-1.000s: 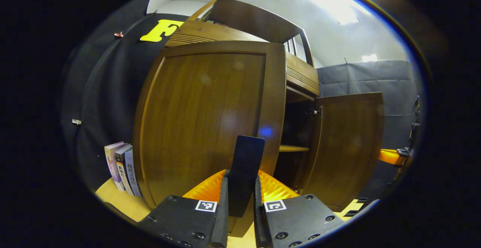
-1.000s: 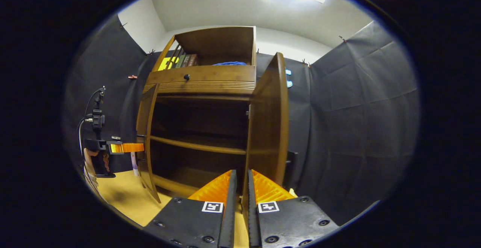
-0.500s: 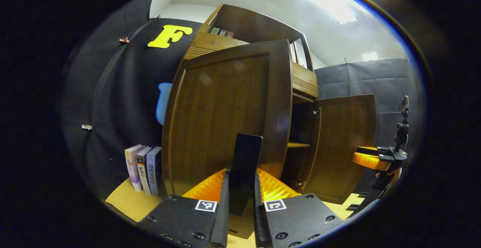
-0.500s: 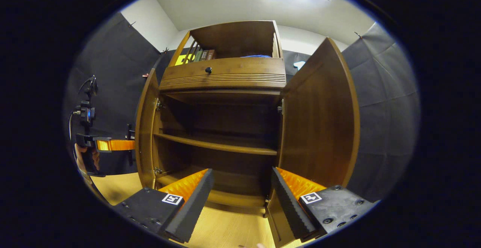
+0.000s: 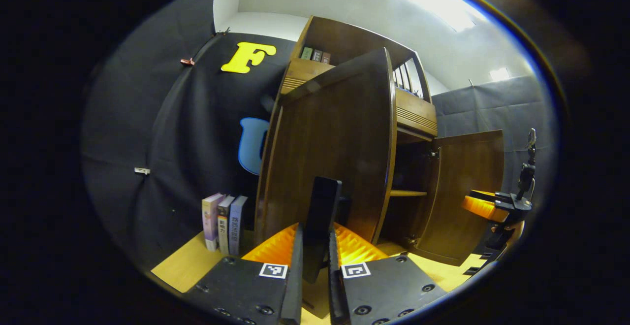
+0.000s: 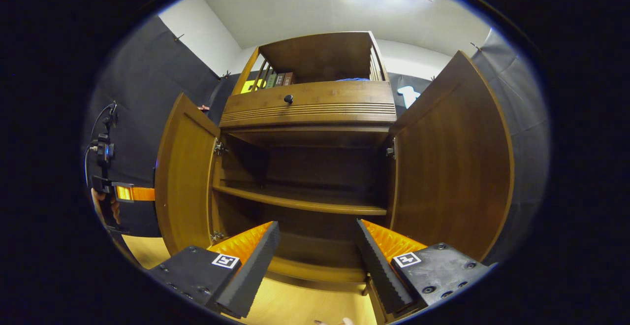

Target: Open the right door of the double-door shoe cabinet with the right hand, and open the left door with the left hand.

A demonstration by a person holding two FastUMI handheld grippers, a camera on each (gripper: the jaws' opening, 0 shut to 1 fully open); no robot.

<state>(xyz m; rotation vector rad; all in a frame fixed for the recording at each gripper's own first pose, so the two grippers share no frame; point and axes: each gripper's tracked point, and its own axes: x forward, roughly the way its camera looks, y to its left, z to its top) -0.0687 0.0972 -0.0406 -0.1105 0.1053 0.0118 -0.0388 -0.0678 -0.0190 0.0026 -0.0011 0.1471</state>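
Left gripper [image 5: 315,246]: two dark, flat finger bodies, each carrying a square black-and-white coded marker near its inner edge and round screw heads along the lower margin. Ribbed inserts line the inner faces.

Right gripper [image 6: 317,251]: identical construction, with one marker per finger body, visible screws and serrated ridges along the jaws. A cable runs above the left gripper's housing as seen from the right gripper view.
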